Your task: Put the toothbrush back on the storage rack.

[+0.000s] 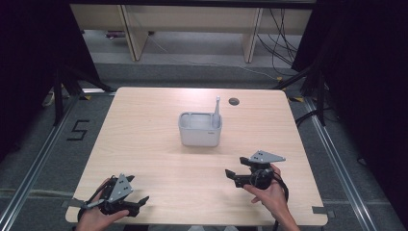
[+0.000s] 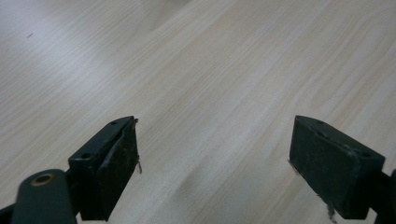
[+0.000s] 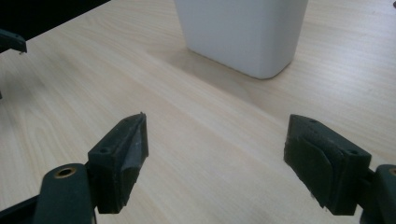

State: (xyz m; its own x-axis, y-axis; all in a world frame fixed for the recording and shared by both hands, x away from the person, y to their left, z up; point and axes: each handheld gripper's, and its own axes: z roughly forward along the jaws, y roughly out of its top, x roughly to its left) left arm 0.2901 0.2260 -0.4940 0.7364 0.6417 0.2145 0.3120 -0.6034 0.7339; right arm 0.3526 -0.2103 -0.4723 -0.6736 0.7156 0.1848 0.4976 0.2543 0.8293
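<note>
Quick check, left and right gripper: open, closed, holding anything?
Left gripper: open, nothing between the jaws, bare table under it.
Right gripper: open, empty, pointed toward the white container.

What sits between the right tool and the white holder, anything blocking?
Nothing visible. In the right gripper view, bare wood runs from the open right tool up to the white holder. In the high view, the toothbrush stands inside the holder's right compartment, and the left tool is off near the front-left corner.
</note>
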